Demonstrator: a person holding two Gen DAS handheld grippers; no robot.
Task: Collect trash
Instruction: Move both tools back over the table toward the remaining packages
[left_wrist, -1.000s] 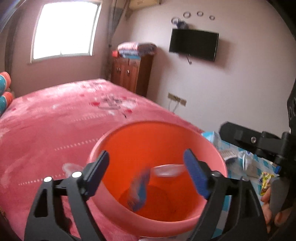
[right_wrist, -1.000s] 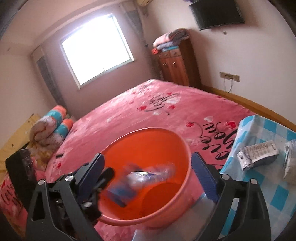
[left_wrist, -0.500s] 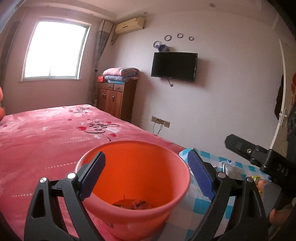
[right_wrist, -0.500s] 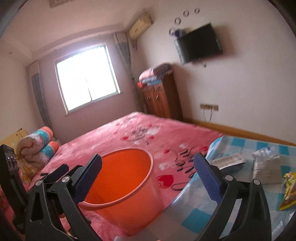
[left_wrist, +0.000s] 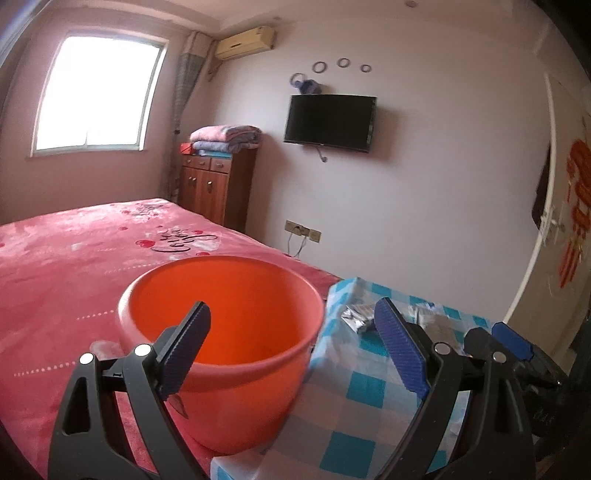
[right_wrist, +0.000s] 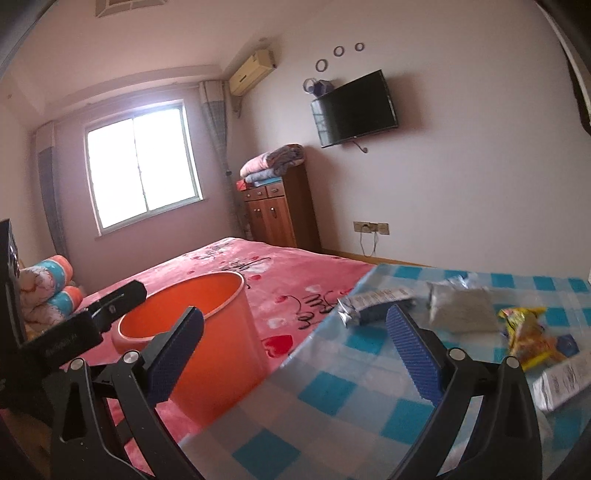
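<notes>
An orange plastic bucket (left_wrist: 240, 317) stands on the red bed, against the edge of a table with a blue checked cloth (left_wrist: 369, 387). My left gripper (left_wrist: 293, 347) hangs open just in front of the bucket's near rim, nothing between its blue pads. My right gripper (right_wrist: 295, 354) is open too, over the table's corner with the bucket (right_wrist: 214, 332) to its left. On the cloth (right_wrist: 332, 387) lie a silver blister pack (right_wrist: 376, 299), a grey packet (right_wrist: 461, 306), a yellow snack wrapper (right_wrist: 528, 332) and a white box (right_wrist: 565, 380). The bucket's contents are hidden.
The red bed (left_wrist: 74, 258) fills the left. A wooden cabinet (left_wrist: 214, 184) with folded blankets and a wall television (left_wrist: 328, 122) stand behind. Rolled bedding (right_wrist: 48, 288) lies far left. The right gripper's fingers (left_wrist: 511, 341) show at the right edge of the left wrist view.
A second ago a blurred plastic piece with a blue label was dropping into the bucket. Both grippers have since drawn back and swung right, so the table now shows more.
</notes>
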